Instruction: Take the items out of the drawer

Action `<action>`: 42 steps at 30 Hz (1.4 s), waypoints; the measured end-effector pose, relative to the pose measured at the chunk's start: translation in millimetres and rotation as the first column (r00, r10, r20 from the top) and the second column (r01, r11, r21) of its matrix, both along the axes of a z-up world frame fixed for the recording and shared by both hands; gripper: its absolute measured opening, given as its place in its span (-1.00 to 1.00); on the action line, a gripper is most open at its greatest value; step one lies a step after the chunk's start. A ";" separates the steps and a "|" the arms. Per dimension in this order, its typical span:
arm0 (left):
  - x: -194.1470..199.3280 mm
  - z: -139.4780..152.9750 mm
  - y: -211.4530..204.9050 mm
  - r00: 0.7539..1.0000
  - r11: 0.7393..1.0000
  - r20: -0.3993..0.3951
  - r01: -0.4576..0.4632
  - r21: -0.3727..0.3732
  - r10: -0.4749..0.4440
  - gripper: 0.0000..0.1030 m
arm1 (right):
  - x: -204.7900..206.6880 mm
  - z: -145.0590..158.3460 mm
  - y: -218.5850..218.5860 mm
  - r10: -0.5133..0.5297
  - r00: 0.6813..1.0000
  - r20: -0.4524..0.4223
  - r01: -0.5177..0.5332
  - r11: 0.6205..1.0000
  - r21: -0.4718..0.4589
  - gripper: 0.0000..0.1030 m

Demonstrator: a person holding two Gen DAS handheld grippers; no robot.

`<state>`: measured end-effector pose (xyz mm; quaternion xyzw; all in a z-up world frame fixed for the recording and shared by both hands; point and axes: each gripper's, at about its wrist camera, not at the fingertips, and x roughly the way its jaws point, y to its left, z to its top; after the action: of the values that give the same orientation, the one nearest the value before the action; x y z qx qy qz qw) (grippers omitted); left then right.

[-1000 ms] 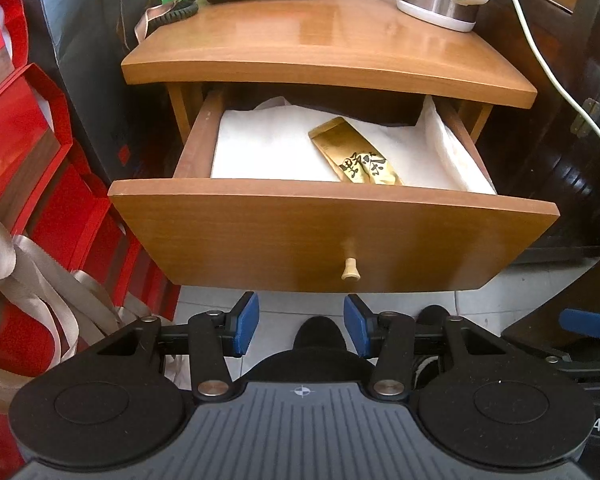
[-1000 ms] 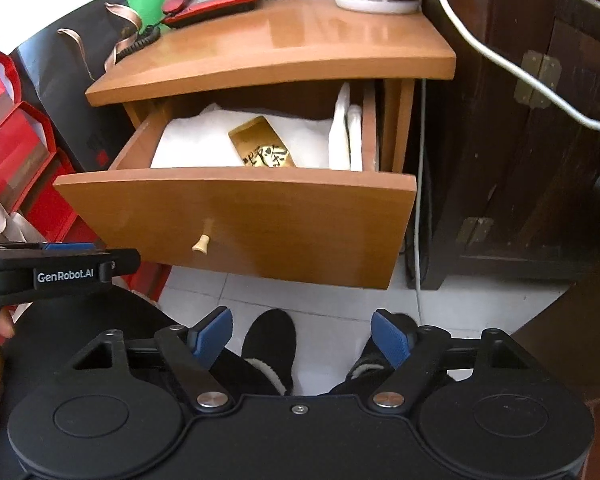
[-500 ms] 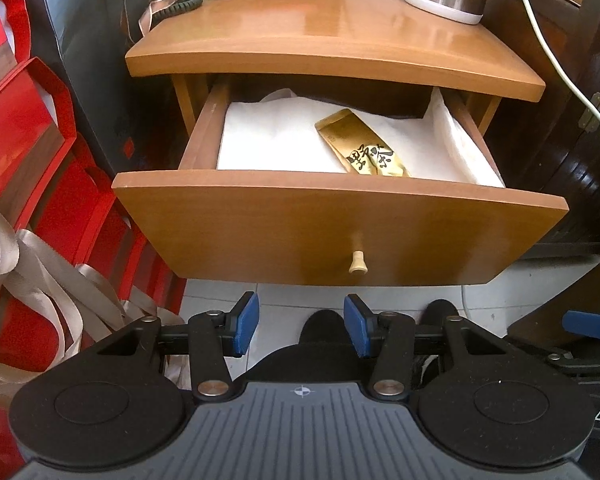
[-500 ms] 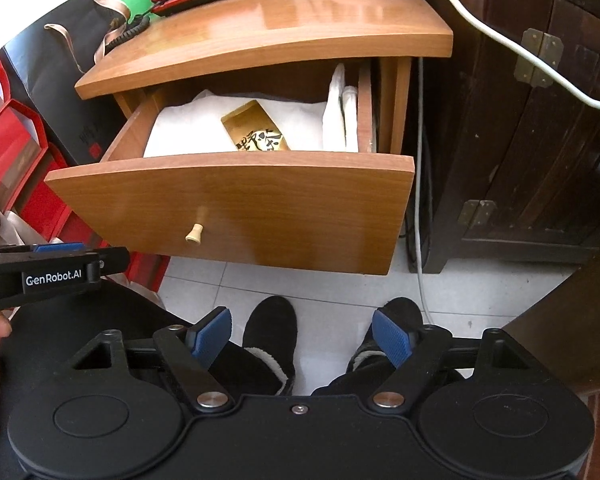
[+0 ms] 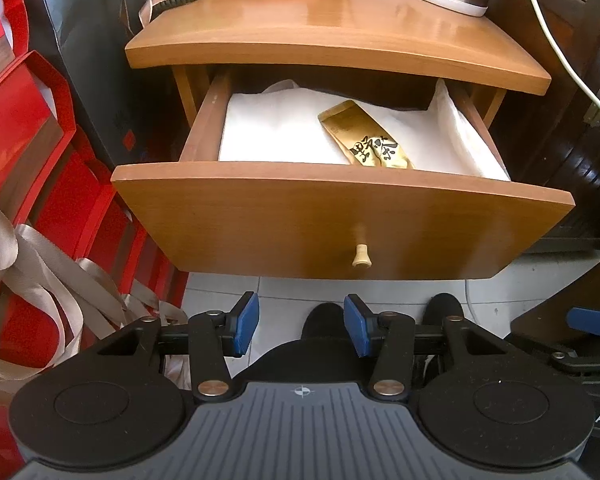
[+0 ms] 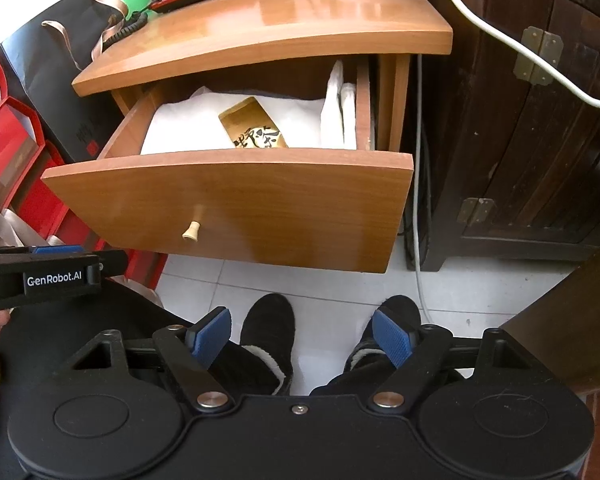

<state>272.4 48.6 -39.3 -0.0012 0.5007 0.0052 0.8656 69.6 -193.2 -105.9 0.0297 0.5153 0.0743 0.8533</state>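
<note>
Hovering below the open drawer (image 5: 340,216), both hand-held grippers, left (image 5: 302,330) and right (image 6: 302,336), jaws apart, ready for the gold tea packet (image 5: 366,140).

Both tools are built in matte black plastic: left tool (image 5: 301,329) with blue pads, round silver pivot pins, a ribbed grey housing and a small crosshair mark. Right tool (image 6: 302,335) carries textured blue pads (image 6: 392,340) and one centre screw. "GenRobot.AI" lettering is seen on the left tool's side; black fleece-lined shoes (image 6: 273,332) are worn.
</note>
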 end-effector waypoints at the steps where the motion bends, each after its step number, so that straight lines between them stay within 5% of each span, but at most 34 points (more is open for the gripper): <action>1: 0.2 -0.2 0.0 1.000 1.000 -0.001 0.000 0.000 0.000 -0.04 | -0.1 0.0 0.1 0.000 1.000 0.000 0.000 1.000 0.000 0.49; 42: 0.4 -1.0 -0.8 1.000 1.000 -0.014 0.002 0.003 -0.002 -0.04 | -2.2 -0.5 -2.3 -0.004 1.000 -0.001 0.004 1.000 -0.003 0.49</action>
<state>272.8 47.8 -40.3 0.0007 0.5068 0.0052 0.8621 67.4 -195.5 -106.4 0.0295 0.5157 0.0718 0.8533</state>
